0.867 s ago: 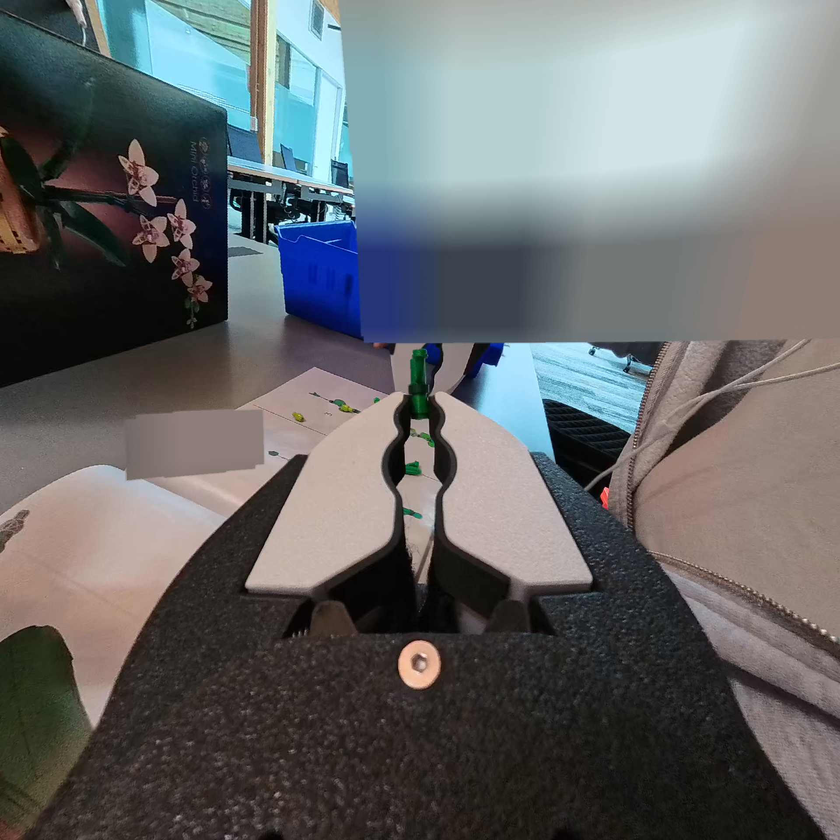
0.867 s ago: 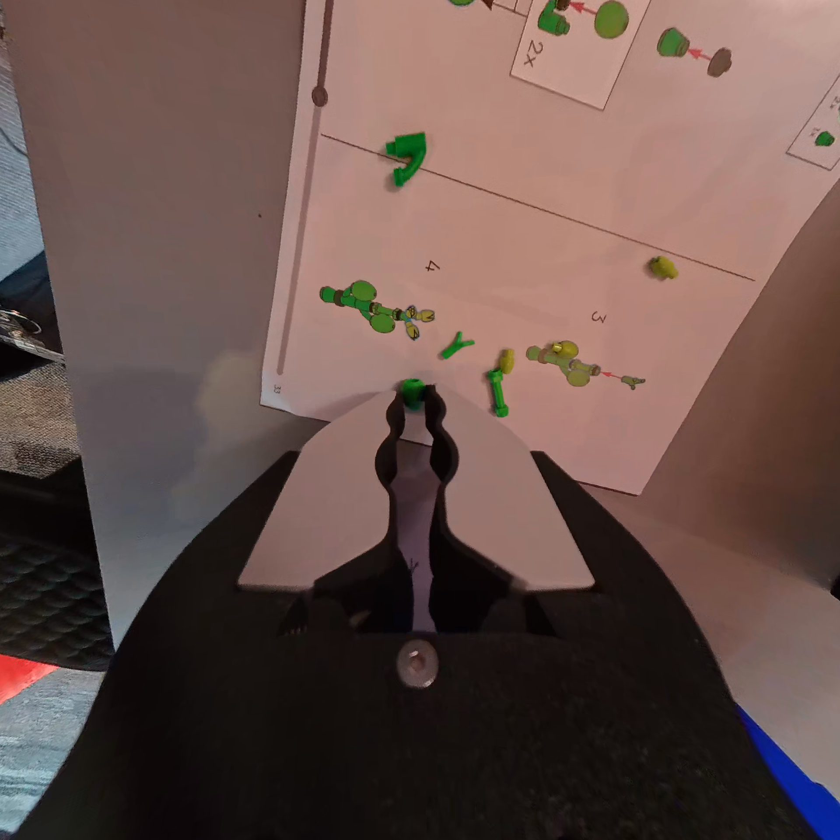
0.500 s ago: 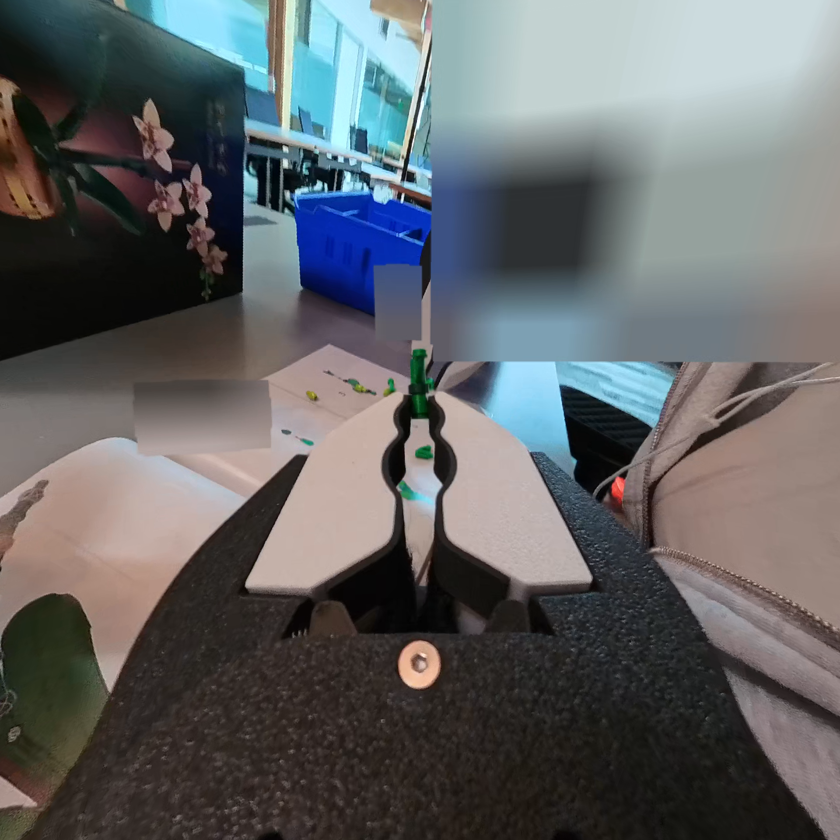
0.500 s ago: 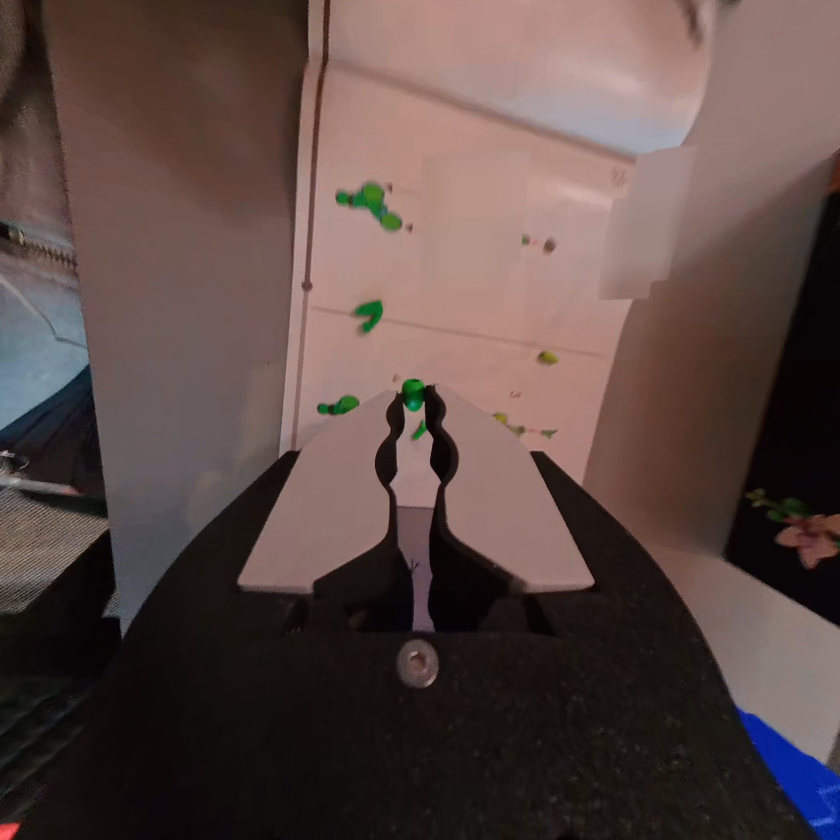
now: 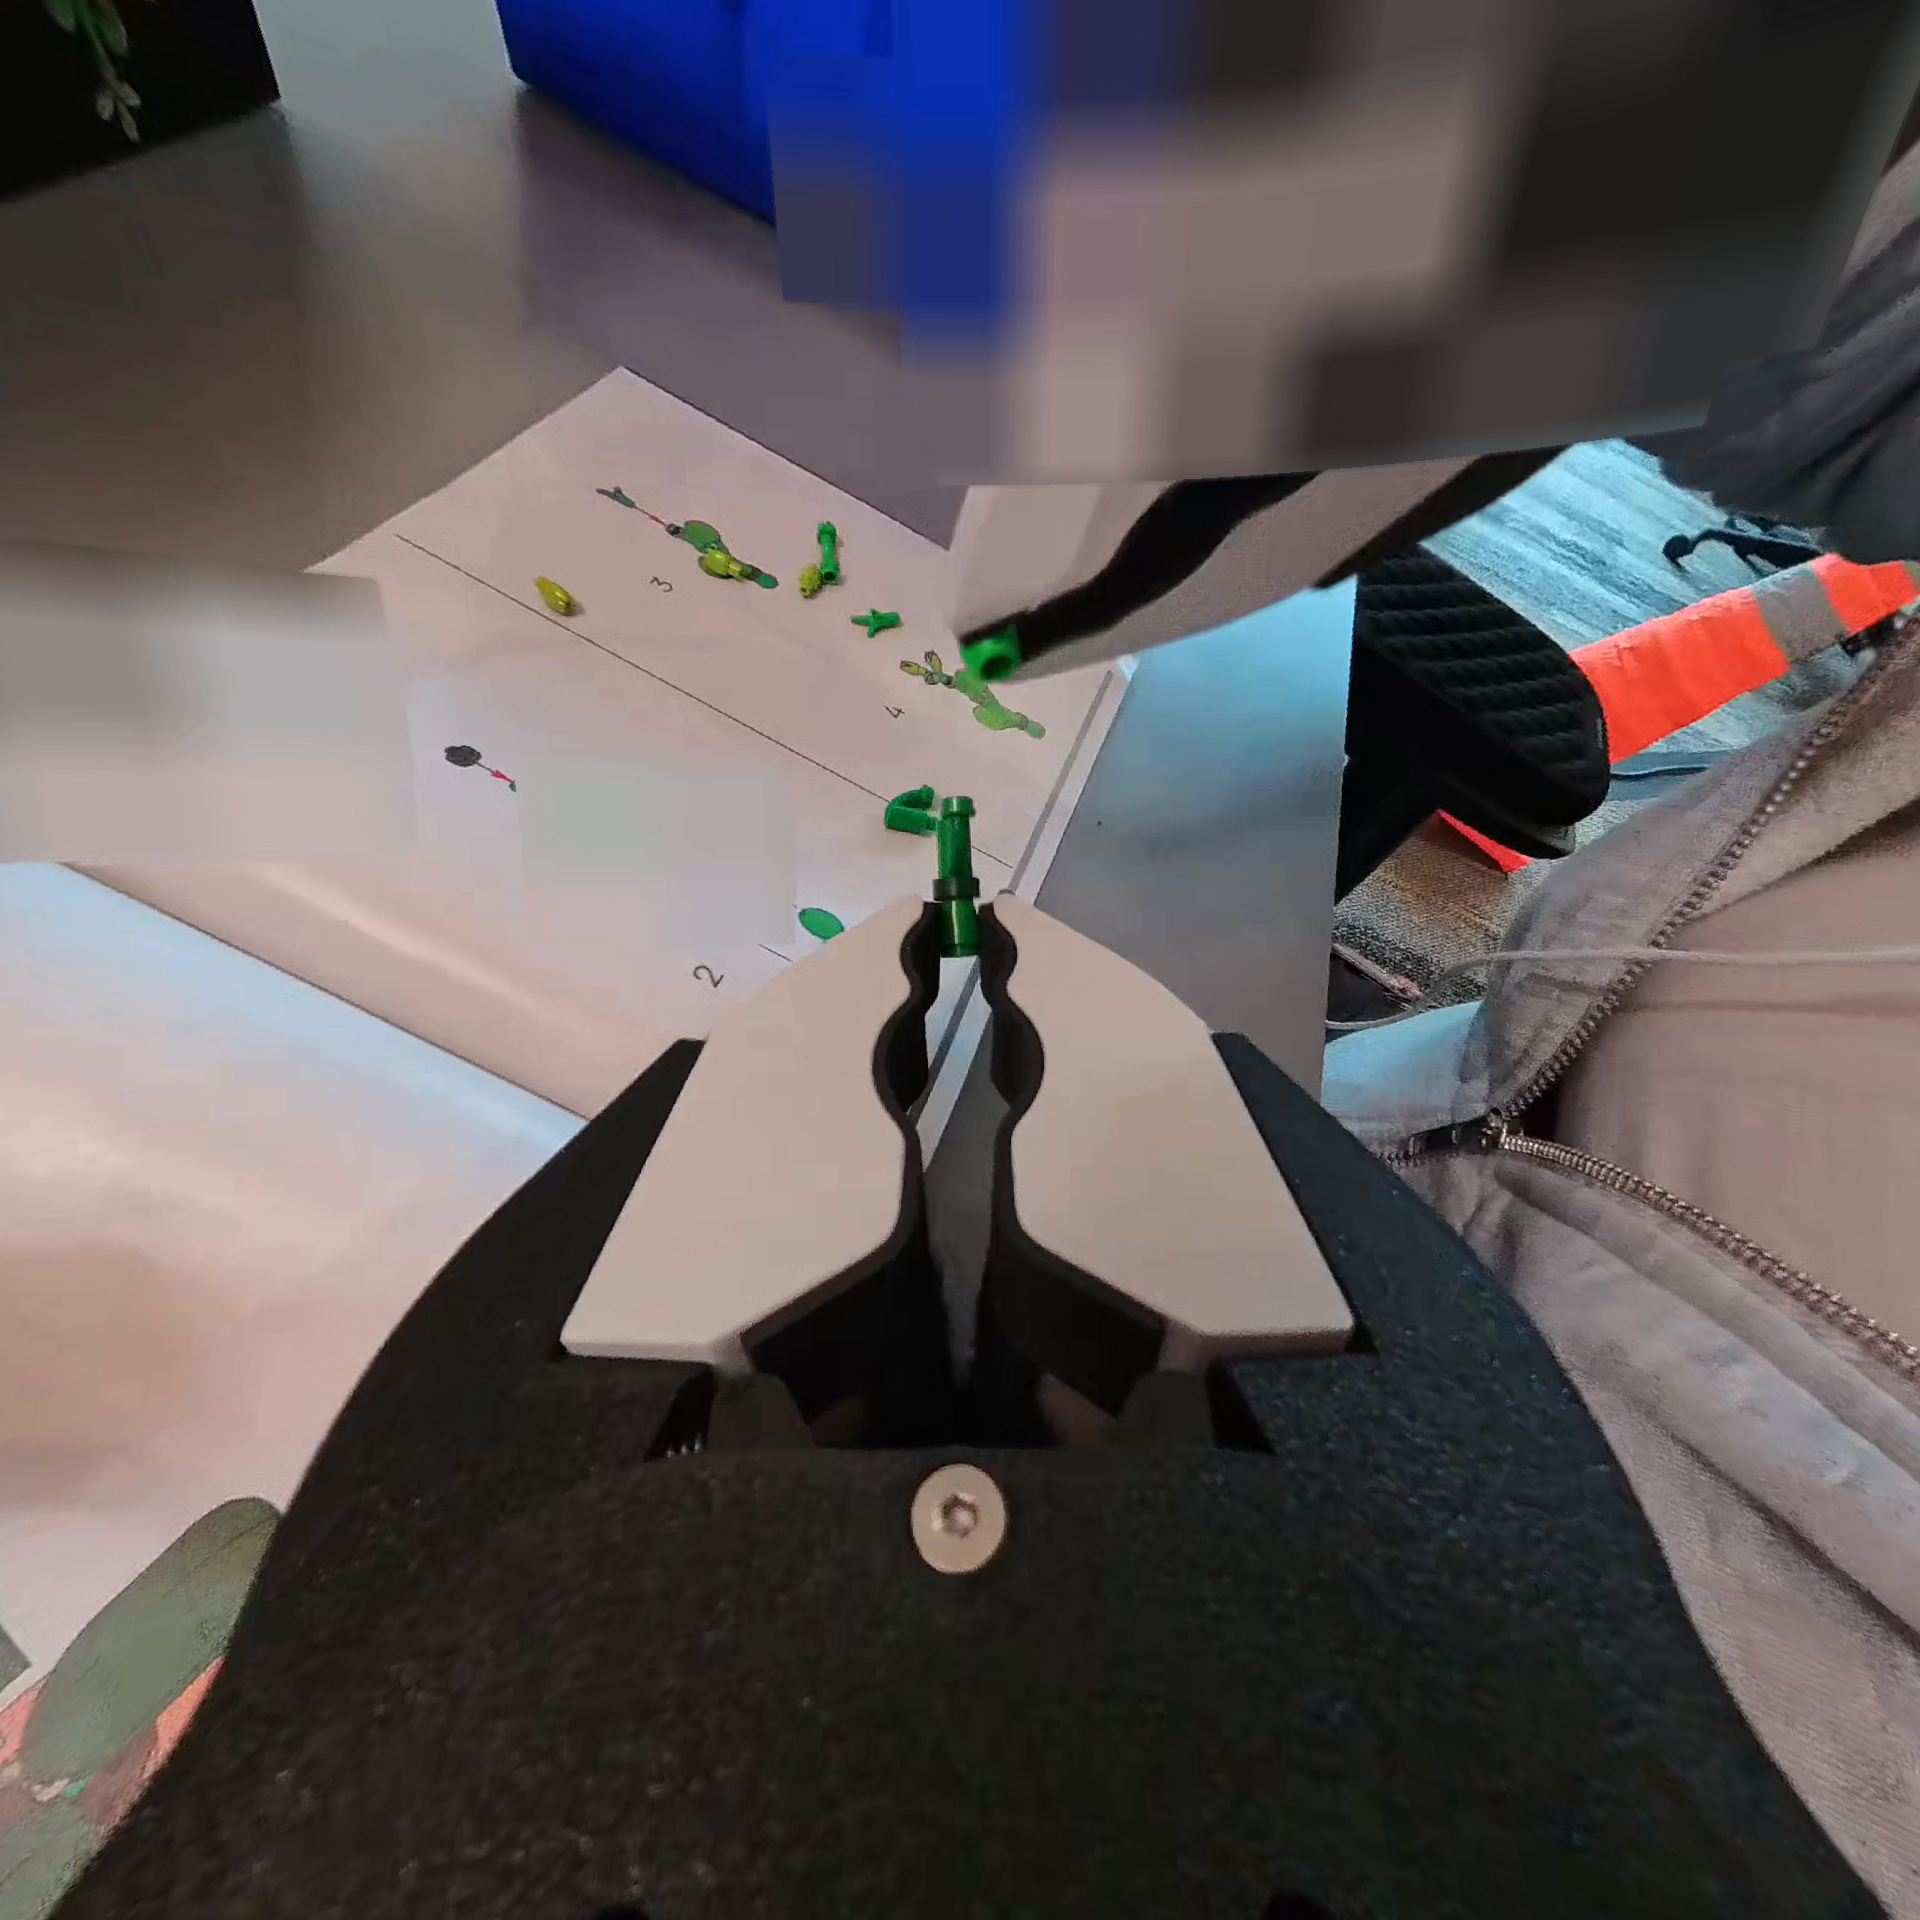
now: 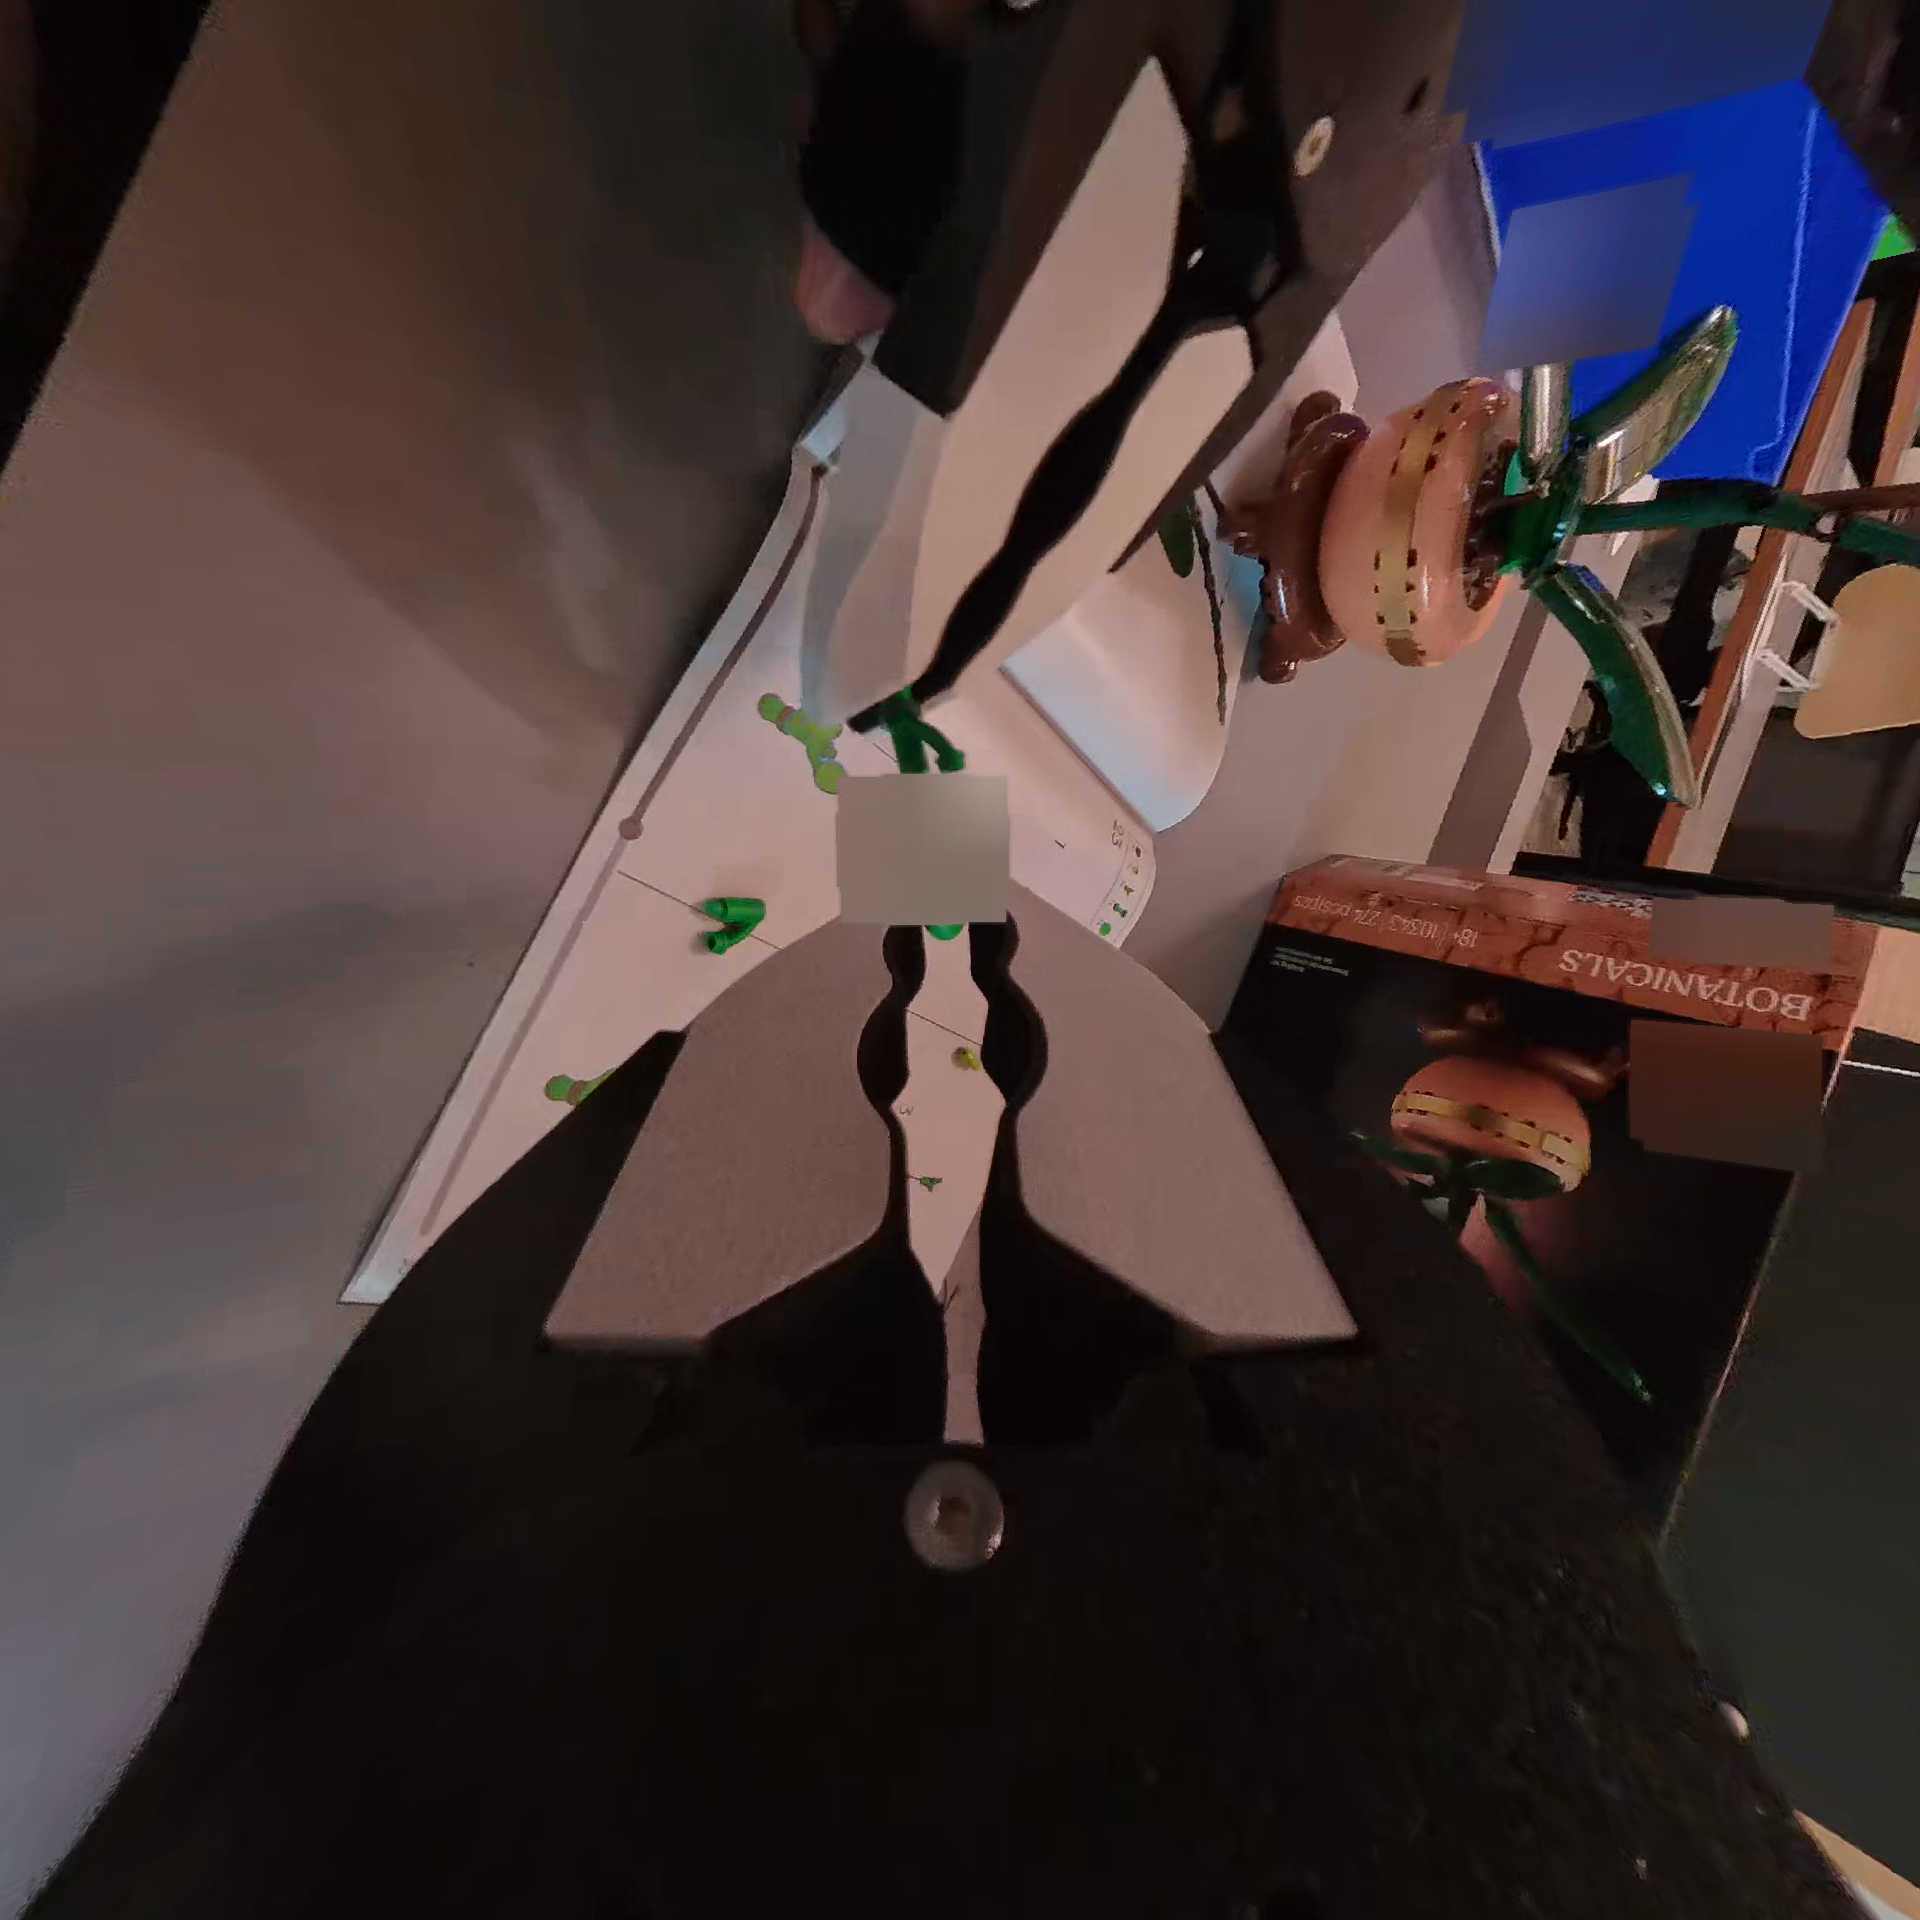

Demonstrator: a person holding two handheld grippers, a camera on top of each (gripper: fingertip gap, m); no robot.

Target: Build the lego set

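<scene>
Both grippers swung together vs 0.5 s ago. Left gripper (image 5: pixel 957 914) pinches green stem piece (image 5: pixel 954 868) over instruction sheet (image 5: pixel 644 665); right gripper (image 5: pixel 987 657) pinches small green round piece (image 5: pixel 985 659), approx above sheet's near edge. Not joined yet; loose bits (image 5: pixel 826 551) on sheet, so early stage.

An office-like workroom: a grey table (image 5: pixel 312 312) with a blue bin (image 5: pixel 665 94), a booklet (image 5: pixel 623 727) and a box (image 6: pixel 1507 1091).
</scene>
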